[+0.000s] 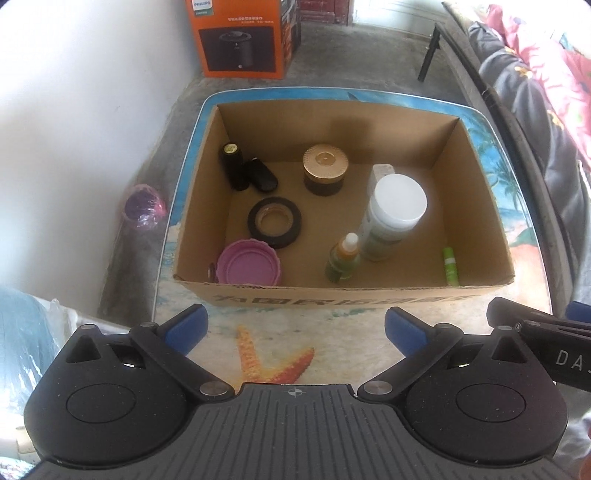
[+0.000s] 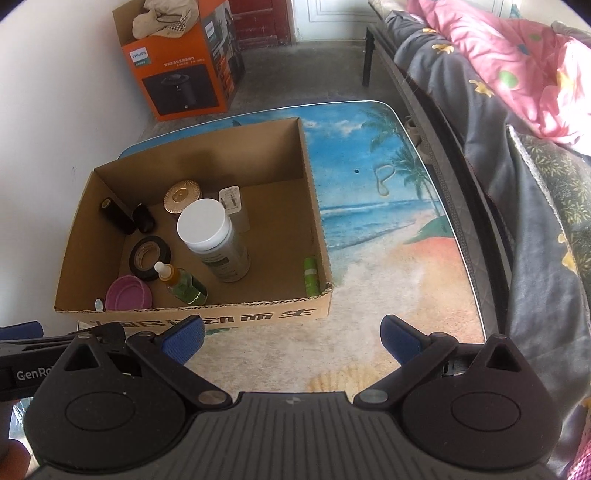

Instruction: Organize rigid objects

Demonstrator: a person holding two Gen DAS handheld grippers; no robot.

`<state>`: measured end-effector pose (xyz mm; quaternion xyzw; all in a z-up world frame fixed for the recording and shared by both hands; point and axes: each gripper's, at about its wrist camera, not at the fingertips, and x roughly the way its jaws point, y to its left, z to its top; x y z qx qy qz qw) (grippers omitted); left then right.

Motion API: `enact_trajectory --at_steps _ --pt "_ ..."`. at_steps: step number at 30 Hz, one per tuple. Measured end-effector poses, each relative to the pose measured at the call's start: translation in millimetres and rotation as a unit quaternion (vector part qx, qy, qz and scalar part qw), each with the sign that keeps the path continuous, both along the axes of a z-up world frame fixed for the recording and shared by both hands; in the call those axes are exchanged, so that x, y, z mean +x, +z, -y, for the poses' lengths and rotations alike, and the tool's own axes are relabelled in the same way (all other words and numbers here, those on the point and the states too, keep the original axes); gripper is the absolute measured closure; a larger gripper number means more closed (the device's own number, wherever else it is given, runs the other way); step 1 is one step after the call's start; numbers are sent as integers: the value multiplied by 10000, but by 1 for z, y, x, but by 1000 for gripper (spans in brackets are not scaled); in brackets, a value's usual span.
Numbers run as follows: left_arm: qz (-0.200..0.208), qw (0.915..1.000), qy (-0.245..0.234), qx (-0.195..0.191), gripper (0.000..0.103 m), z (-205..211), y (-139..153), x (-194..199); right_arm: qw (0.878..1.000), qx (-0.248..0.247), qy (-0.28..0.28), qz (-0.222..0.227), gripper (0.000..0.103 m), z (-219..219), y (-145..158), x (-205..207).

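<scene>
Left gripper (image 1: 295, 326) spread, empty, at 6 o'clock below cardboard box (image 1: 343, 291); right gripper (image 2: 291, 338) likewise spread and empty. Box holds pink lid (image 1: 248, 266), tape roll (image 1: 274, 221), dropper bottle (image 1: 343, 260), white-capped jar (image 1: 397, 203), green tube (image 1: 450, 266). Table (image 2: 388, 229) at 3 o'clock looks clear; task probably near complete.

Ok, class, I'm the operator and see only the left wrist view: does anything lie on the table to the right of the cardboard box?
Observer: Only a thin loop, perhaps a rubber band, on the table beside the cardboard box.
Operator: Is the orange box closed on top?
Observer: No, the orange box is open, with beige cloth in it.
Operator: And the right gripper?
Observer: The right gripper has its fingers wide apart, holding nothing.
</scene>
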<state>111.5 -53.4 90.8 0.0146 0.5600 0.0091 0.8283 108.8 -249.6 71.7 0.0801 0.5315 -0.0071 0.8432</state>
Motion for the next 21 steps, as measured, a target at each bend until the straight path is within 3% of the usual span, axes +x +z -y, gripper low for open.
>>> enact_trajectory --at_steps 21 --pt "-230 9997 -18 58 1 -12 -12 7 9977 -440 503 -133 0 -19 -3 14"
